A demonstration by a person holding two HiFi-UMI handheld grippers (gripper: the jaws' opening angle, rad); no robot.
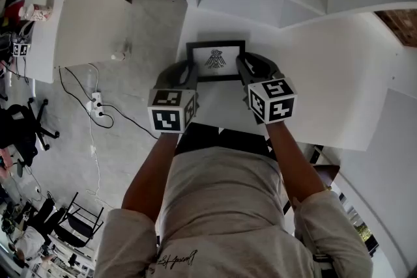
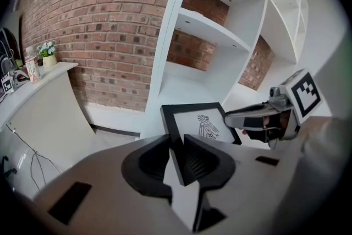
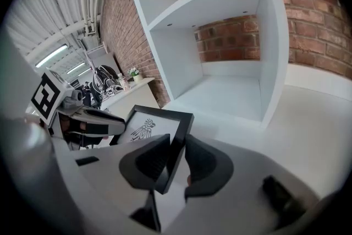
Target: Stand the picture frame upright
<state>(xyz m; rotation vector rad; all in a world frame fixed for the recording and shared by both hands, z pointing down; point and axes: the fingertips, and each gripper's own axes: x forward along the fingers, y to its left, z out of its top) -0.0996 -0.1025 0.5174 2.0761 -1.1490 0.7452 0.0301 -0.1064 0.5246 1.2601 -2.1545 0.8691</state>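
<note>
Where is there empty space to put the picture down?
The white tabletop is bare to the right of the right gripper, out to its edge. The open shelf bay beyond the picture frame is bare too. It is crowded in the middle, where the left gripper and right gripper clamp the frame's two sides.

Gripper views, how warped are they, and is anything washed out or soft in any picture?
Left gripper view: strong fisheye, shelf edges bow, dark corners, picture frame crisp, left gripper soft up close. Right gripper view: same fisheye and dark corners, bright ceiling lights at upper left. Head view: milder bend, white surface nearly washed out, little shadow.
</note>
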